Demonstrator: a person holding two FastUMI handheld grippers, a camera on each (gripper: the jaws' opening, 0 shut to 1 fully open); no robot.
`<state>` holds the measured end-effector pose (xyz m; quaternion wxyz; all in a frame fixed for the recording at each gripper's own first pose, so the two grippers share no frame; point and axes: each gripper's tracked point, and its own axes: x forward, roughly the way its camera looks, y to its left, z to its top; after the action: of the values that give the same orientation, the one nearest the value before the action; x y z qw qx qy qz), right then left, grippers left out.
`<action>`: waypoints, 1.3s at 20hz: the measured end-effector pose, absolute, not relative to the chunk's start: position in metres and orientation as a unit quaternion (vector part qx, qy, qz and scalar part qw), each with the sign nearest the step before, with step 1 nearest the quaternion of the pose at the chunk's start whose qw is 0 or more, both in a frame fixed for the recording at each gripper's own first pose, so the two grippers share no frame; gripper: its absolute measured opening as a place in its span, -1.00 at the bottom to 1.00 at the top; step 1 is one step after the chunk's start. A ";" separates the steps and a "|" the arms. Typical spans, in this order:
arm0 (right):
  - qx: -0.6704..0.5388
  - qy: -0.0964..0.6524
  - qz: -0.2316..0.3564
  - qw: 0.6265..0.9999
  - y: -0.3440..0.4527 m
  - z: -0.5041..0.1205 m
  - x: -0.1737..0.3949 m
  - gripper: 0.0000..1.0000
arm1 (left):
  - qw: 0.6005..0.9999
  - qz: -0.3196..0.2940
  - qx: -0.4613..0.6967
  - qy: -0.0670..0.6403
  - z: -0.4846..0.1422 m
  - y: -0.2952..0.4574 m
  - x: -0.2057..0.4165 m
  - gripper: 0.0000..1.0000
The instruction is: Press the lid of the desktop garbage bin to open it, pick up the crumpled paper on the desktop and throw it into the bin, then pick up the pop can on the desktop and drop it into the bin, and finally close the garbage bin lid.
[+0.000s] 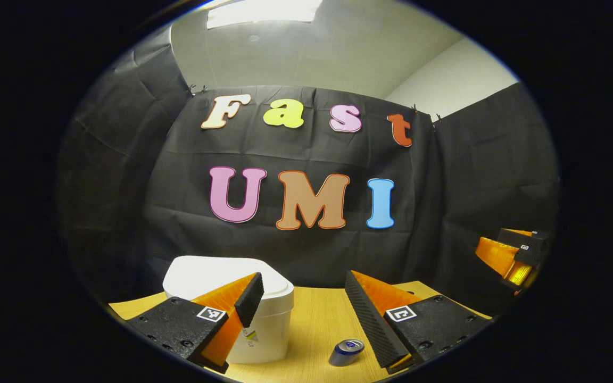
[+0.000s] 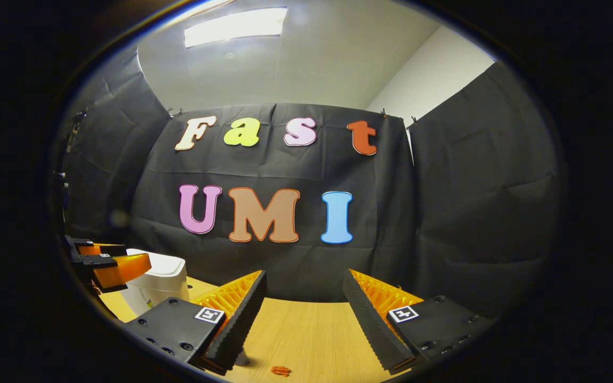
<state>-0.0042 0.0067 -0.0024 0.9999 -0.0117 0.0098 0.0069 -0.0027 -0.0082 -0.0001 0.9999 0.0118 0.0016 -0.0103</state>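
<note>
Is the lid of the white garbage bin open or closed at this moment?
Closed. In the left gripper view the lid lies flat on the bin, no opening visible.

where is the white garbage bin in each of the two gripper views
Left gripper view: the white garbage bin stands lower left on the wooden table, partly behind this gripper's left finger, lid shut.
Right gripper view: the bin sits at the far left edge, partly behind the left gripper.
Shared landmark: the black cloth wall behind the table, in both views.
</note>
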 end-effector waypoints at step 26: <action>0.000 0.019 0.008 1.000 0.005 -0.010 -0.005 0.92 | 0.999 -0.004 0.039 0.003 0.000 -0.001 -0.003 0.86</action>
<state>-0.0050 0.0051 -0.0102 0.9998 -0.0001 0.0189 0.0081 -0.0031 -0.0012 0.0004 0.9992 0.0389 0.0030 -0.0035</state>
